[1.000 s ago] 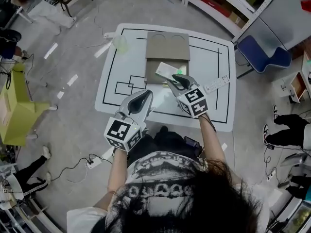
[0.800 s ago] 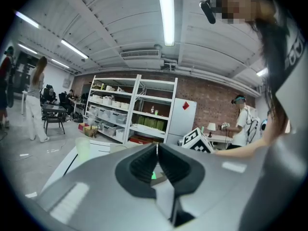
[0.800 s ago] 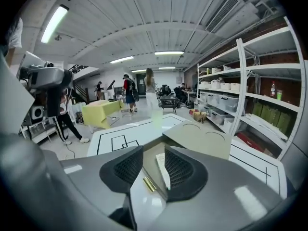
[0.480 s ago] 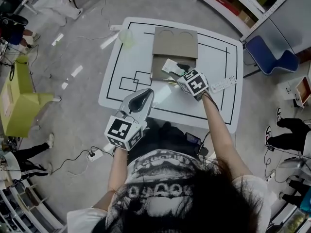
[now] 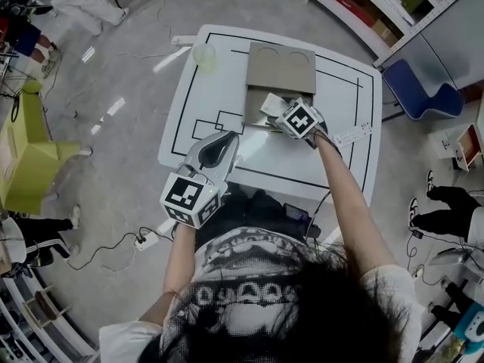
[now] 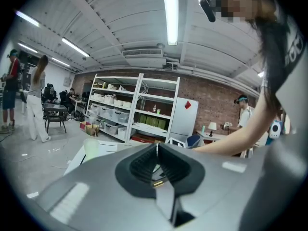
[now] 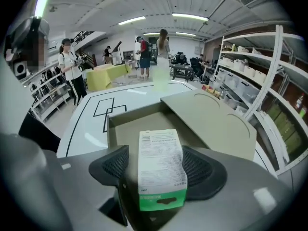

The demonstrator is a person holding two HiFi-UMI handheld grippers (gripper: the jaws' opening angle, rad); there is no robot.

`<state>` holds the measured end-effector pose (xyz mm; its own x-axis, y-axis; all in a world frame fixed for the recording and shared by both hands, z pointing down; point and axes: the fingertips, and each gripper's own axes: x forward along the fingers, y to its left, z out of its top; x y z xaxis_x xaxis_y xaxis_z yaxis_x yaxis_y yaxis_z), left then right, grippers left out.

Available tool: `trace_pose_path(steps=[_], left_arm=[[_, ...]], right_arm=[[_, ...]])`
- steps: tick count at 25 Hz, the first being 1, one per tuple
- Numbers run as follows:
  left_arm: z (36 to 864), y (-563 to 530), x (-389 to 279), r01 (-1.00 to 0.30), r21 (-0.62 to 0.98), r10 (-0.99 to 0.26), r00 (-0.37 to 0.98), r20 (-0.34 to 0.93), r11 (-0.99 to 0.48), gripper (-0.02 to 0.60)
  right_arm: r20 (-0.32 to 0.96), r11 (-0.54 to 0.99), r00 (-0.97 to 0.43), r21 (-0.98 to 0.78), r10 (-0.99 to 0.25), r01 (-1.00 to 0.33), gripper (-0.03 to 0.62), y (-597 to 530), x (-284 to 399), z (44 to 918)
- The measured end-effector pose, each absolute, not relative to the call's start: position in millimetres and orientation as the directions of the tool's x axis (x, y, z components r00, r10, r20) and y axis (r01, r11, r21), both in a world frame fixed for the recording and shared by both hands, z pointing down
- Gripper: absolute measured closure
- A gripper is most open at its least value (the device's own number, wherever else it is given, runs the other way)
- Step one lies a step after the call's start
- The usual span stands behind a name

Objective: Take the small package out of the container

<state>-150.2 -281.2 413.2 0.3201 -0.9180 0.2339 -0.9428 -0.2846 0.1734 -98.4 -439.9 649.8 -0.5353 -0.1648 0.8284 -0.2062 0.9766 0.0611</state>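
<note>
on the white worktop (image 5: 212, 104) marked with black lines sits a shallow, open brown cardboard container (image 5: 255, 110). its flat lid flap (image 5: 281, 65), with two half-round cut-outs along the far edge, lies folded back on the far side.

the right gripper (image 7: 156, 150) reaches down over the near right part of the container, its marker cube uppermost in the head view. its jaws have just been opening and now stand wide. the small white package (image 7: 162, 170), a printed carton with a green end, lies lengthwise between them. the green end is nearest the camera and the far end points out over the container's brown floor. a gap shows between the package and the pad at the view's left. on the other side the package's edge runs just beside the pad, and the pads do not press on it. i cannot tell whether the package's underside rests on the container.

the left gripper (image 6: 157, 146) is held over the near left edge of the worktop, well apart from the container and pointing roughly level. its jaws are closed together with nothing between them.

a pale translucent green cup (image 5: 204, 55) stands near the far left corner of the worktop. a narrow white strip (image 5: 354, 134) lies by the right edge. beyond that edge a blue chair (image 5: 423, 93) stands on the grey floor.
</note>
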Motion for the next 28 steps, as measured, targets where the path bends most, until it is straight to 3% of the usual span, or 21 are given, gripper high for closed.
trace_pose_path(steps=[8, 14, 28], left_arm=[[417, -282, -183, -0.948, 0.182, -0.923, 0.301, 0.238, -0.262, 0.581], [420, -279, -198, -0.952, 0.189, -0.927, 0.284, 0.247, -0.241, 0.581], [424, -285, -200, -0.945, 0.190, -0.913, 0.309, 0.268, -0.265, 0.581]], right_arm=[[0.872, 0.975, -0.461, 0.069, -0.161, -0.210, 0.218, -451, -109, 673], [0.868, 0.970, -0.487, -0.027, -0.098, -0.243, 0.206, -456, -106, 679], [0.795, 0.948, -0.554, 0.083, -0.249, -0.306, 0.223, -461, -108, 640]])
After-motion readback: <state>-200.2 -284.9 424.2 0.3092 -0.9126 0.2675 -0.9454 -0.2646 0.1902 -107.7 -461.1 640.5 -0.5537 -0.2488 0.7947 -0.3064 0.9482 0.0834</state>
